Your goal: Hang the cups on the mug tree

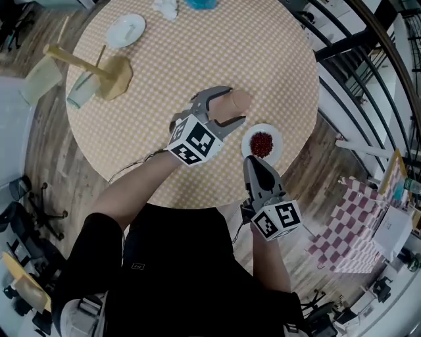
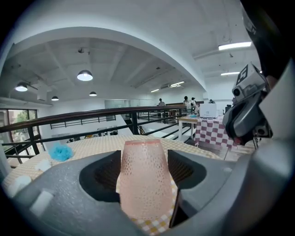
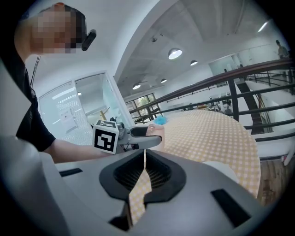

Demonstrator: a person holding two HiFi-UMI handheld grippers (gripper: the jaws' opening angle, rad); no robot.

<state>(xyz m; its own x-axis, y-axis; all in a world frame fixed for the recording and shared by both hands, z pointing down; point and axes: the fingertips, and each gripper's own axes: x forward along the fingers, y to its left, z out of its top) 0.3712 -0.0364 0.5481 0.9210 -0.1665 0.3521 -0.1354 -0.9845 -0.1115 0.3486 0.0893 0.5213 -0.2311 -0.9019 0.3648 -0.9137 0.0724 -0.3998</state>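
A pink speckled cup sits between the jaws of my left gripper above the middle of the round checkered table. In the left gripper view the pink cup is mouth-down, with the left gripper shut on its sides. The wooden mug tree stands at the table's far left. A pale green cup and a cream cup hang on it. My right gripper is shut and empty near the table's front edge. Its jaws meet in the right gripper view.
A white bowl with red pieces lies just beyond my right gripper. A white saucer sits at the far left, with a blue object and a white object at the far edge. A railing runs past the table's right side.
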